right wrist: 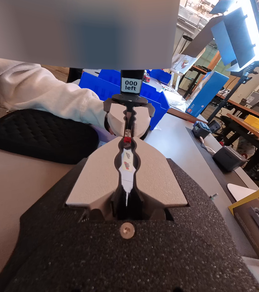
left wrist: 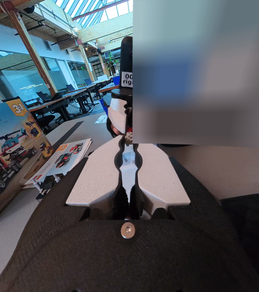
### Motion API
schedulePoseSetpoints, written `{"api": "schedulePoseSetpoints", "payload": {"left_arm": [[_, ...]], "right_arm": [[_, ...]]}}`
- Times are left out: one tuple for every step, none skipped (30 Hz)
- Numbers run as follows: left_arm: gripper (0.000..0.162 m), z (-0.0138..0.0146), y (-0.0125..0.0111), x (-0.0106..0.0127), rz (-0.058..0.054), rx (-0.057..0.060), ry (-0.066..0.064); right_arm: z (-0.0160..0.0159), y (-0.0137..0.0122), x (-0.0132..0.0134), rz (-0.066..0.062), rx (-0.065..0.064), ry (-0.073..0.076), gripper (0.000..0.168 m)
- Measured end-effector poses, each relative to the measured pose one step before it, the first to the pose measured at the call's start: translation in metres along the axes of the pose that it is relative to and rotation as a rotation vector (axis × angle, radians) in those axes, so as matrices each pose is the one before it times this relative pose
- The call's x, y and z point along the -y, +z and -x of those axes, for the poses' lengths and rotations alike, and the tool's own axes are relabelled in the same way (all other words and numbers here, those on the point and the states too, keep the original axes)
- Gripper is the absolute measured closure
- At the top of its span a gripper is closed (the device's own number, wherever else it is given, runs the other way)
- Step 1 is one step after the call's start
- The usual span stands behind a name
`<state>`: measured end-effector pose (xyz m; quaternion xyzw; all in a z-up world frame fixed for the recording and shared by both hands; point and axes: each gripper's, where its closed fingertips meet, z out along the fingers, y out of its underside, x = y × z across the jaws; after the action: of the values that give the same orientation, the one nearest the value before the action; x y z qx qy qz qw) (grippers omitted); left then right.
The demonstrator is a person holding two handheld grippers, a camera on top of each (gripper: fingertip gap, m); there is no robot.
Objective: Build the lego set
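Note:
My two grippers face each other tip to tip above an open instruction page on the grey table. My left gripper is shut on a small grey brick with holes. My right gripper is shut on a small red brick. In the right wrist view the grey brick sits against the red one, held by the left gripper. In the left wrist view a bit of the red brick shows. Only one finger of the right gripper shows there, beside a blurred patch.
The set's box stands at the left with a closed booklet beside it. A black pad lies under a person's sleeve. Blue bins, two small dark boxes and a lamp stand are beyond and right. The grippers are tip to tip, or close to it.

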<state>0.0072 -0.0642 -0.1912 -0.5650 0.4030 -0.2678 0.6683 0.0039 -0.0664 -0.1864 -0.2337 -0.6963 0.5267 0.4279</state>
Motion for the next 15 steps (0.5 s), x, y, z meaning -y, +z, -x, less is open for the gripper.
{"api": "schedulePoseSetpoints", "payload": {"left_arm": [[0.152,0.00107,-0.00004,-0.00177,0.0135,0.0061,-0.0011],[0.152,0.00088,0.00021,-0.002,0.0159,0.0062,0.0001],[0.152,0.00064,0.00055,-0.00183,0.0131,0.0048,-0.0005],[0.151,0.00198,0.00024,-0.00111,0.0062,0.014,-0.0037],[0.151,0.00367,-0.00045,-0.00048,0.0031,0.0236,-0.0073],[0.143,0.00544,-0.00195,0.00017,0.0003,0.0321,-0.0118],[0.132,0.00735,-0.00366,0.0,0.001,0.0366,-0.0204],[0.127,0.00849,-0.00458,-0.00188,0.0136,0.0355,-0.0348],[0.125,0.00608,-0.00382,-0.005,0.0331,0.0147,-0.0449],[0.126,-0.00042,-0.0018,-0.00853,0.0533,-0.0254,-0.0459],[0.133,-0.00659,0.00137,-0.0115,0.0708,-0.0581,-0.0408],[0.139,-0.00904,0.00547,-0.01226,0.0766,-0.0625,-0.0259],[0.143,-0.00656,0.00929,-0.01143,0.0787,-0.0344,-0.0049],[0.144,-0.00497,0.01119,-0.01076,0.0863,-0.0134,0.015],[0.144,-0.00619,0.01079,-0.00952,0.0894,-0.0164,0.0246]], "right_arm": [[-0.00076,0.00041,-0.0015,0.0072,-0.0051,0.0023,0.156],[0.00016,0.00049,-0.00169,0.011,-0.0003,-0.003,0.158],[-0.0011,0.00016,-0.00223,0.0173,-0.0079,-0.0037,0.16],[-0.00255,-0.00029,-0.00193,0.0172,-0.0152,-0.0028,0.16],[-0.00333,-0.00058,-0.00076,0.0084,-0.0201,-0.0022,0.16],[-0.0029,-0.00193,0.00044,-0.0025,-0.0155,-0.0028,0.16],[-0.0033,-0.00311,0.00073,-0.007,-0.0136,0.0042,0.16],[-0.00381,-0.00377,0.00056,-0.0067,-0.0118,0.0091,0.16],[-0.00405,-0.00424,0.00036,-0.0041,-0.0125,0.0073,0.16],[-0.00477,-0.00454,0.00071,-0.0036,-0.0185,0.0023,0.16],[-0.00479,-0.00455,0.00142,-0.0065,-0.0211,-0.0004,0.16],[-0.00325,-0.00425,0.00157,-0.0068,-0.012,-0.0003,0.16],[-0.00191,-0.00387,0.00094,-0.0023,-0.0058,0.0004,0.16],[-0.00041,-0.00369,0.00015,0.0018,-0.0001,-0.0019,0.16],[0.00013,-0.00338,-0.00074,0.0064,0.002,-0.0022,0.16]]}}
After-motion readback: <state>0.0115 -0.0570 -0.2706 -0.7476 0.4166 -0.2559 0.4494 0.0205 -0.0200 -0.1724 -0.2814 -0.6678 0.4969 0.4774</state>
